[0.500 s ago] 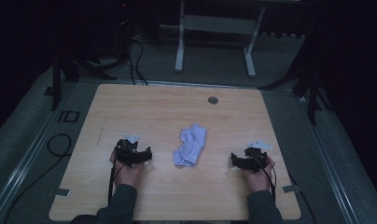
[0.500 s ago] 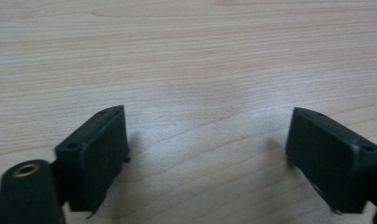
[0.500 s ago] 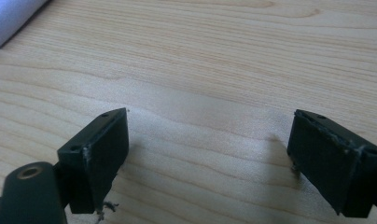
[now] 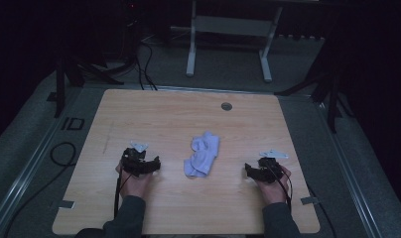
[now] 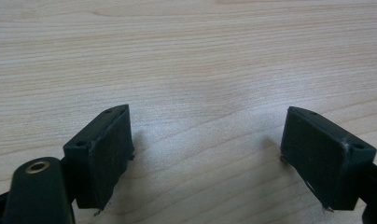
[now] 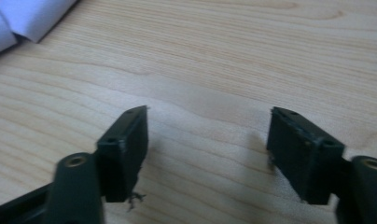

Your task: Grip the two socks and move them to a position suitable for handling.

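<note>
- The table (image 4: 154, 119) is a pale wooden top, mostly bare, so there is free room on every side of the work.
- The crumpled cloth (image 4: 202, 154) lies bunched near the middle of the table, between the two hands and well apart from both. In the right gripper view a light corner of it (image 6: 23, 18) shows at the upper left.
- The left tool (image 4: 140, 163) rests low over the wood to the left of the cloth. Its jaws stand wide apart with only bare wood grain between them, as the left gripper view shows.
- The right tool (image 4: 261, 170) sits to the right of the cloth, jaws likewise spread and holding nothing.
- The step in hand is probably the reach toward the cloth from both sides. To do it well, keep both tools open until a pad passes under or over a free edge.
- Aim for two separate edges or corners rather than the thick middle bunch, so the fabric can later be spread.
- Close on a single layer if possible; a fold caught double will likely stay bunched.
</note>
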Demonstrator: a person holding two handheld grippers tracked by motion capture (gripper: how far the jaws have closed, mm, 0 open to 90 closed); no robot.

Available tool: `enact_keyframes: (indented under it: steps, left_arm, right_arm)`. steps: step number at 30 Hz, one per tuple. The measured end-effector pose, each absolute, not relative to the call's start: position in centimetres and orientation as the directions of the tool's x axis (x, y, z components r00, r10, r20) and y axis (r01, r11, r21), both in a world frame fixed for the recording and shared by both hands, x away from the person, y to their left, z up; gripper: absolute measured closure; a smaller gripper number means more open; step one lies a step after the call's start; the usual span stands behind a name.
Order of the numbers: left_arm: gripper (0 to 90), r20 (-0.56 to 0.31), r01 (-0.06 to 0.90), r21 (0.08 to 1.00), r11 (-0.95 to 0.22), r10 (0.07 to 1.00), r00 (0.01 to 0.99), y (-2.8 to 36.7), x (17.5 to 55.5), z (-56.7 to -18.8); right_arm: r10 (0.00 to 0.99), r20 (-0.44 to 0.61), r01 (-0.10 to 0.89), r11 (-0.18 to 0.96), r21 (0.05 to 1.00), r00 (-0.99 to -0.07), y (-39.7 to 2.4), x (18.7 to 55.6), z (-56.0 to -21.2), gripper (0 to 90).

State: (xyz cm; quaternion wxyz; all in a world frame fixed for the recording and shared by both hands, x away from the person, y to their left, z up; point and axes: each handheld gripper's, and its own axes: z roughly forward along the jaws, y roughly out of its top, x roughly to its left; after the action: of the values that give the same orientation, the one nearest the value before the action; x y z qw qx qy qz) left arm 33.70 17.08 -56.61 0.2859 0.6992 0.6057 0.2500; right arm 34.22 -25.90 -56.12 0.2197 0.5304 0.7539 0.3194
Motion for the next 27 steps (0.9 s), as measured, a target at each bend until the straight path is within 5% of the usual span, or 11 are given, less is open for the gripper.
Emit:
enact_keyframes:
  steps: [10, 19, 27]
  left_arm:
    - [31.2, 0.0, 0.71, 0.699, -0.089, 0.992, 0.124, 17.5, 33.5, -56.3]
    - [36.6, -0.003, 0.711, 0.698, -0.081, 0.993, 0.116, 17.8, 33.5, -56.2]
    - [39.8, -0.008, 0.722, 0.687, -0.08, 0.993, 0.118, 18.0, 33.5, -56.0]
  right_arm:
    - [0.899, -0.016, 0.604, 0.308, 0.735, -0.439, -24.7, 33.3, -54.7, 64.0]
    - [0.885, -0.062, 0.572, 0.35, 0.742, -0.462, -23.3, 32.6, -53.9, 63.8]
    - [0.861, -0.042, 0.557, 0.365, 0.746, -0.507, -22.4, 31.9, -53.3, 79.3]
